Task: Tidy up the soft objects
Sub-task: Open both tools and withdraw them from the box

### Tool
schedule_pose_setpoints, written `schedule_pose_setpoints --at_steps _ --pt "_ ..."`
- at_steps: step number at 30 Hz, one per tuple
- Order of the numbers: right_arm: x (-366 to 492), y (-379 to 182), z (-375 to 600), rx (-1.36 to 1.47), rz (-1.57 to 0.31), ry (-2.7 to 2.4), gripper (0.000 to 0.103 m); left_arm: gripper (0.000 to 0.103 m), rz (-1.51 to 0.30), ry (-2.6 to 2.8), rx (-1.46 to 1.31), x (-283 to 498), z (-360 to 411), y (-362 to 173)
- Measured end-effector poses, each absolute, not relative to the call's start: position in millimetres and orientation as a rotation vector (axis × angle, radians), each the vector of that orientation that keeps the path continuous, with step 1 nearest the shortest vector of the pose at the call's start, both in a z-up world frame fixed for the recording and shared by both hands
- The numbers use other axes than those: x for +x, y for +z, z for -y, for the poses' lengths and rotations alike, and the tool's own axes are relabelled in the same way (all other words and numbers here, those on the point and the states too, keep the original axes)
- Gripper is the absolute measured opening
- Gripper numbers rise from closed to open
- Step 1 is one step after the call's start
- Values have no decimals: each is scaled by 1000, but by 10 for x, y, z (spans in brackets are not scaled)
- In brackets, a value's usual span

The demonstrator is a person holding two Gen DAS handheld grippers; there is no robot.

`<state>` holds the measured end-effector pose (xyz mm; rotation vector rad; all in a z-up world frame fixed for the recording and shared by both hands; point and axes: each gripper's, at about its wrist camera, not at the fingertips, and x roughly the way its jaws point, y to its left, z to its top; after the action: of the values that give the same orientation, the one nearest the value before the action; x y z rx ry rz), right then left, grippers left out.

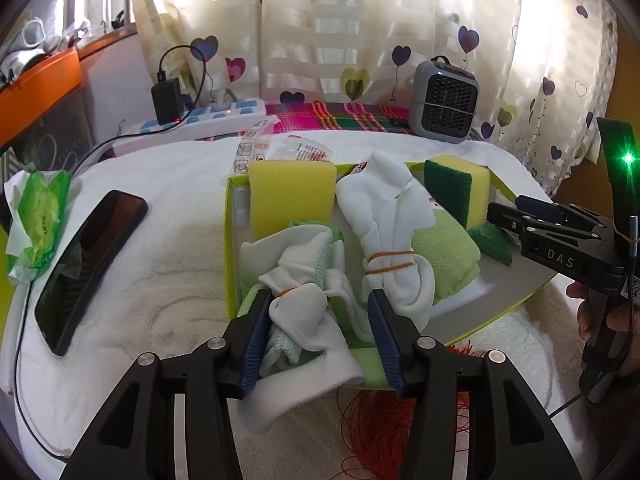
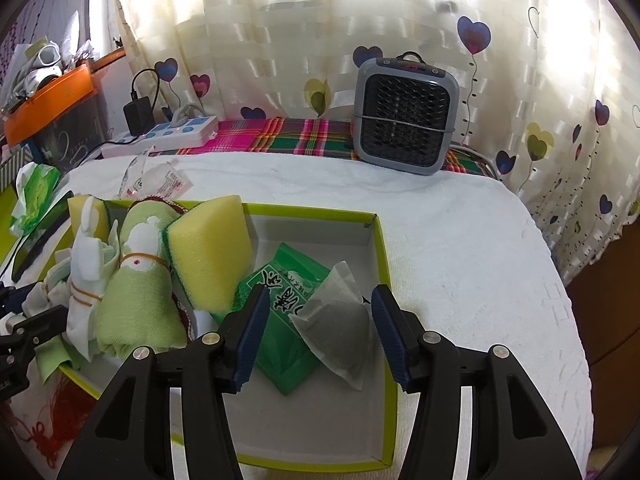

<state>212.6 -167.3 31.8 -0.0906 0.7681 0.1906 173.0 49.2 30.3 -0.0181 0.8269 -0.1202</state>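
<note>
The soft items are gathered in a shallow green-rimmed box [image 2: 376, 248] that sits on a white towel [image 2: 460, 240], which keeps them in one place rather than scattered. At the left end of the box the sponges [image 2: 208, 248] stand on edge beside two rolled cloth bundles, packed side by side so that the right end stays free for flat items. The left gripper [image 1: 318, 334] has its jaws apart around a white cloth bundle [image 1: 296, 312] bound with an orange rubber band; the left pad lies against the cloth, the right pad stands clear, so the bundle appears to rest on the box edge, not in a grip. The right gripper [image 2: 318, 332] also has its jaws apart, over a green packet [image 2: 280, 344] and a grey mesh sachet [image 2: 340, 328] lying on the box floor; neither pad presses on them. The near wall of the box is hidden behind both grippers. The lower part of the white bundle is covered by the fingers, so its full shape cannot be made out. Only part of a hand [image 1: 596, 312] shows at the edge of the left view.
</note>
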Motion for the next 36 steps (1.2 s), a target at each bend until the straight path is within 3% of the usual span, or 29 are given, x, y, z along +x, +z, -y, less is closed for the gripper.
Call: schedule_pose_setpoints --at_steps 4,36 --pt "2106 333 1684 -82 -761 190 54 55 -822 -117 -18 1699 -498 324" --pt "1864 438 1748 -38 -725 198 60 55 -781 -128 -54 1410 -617 456"
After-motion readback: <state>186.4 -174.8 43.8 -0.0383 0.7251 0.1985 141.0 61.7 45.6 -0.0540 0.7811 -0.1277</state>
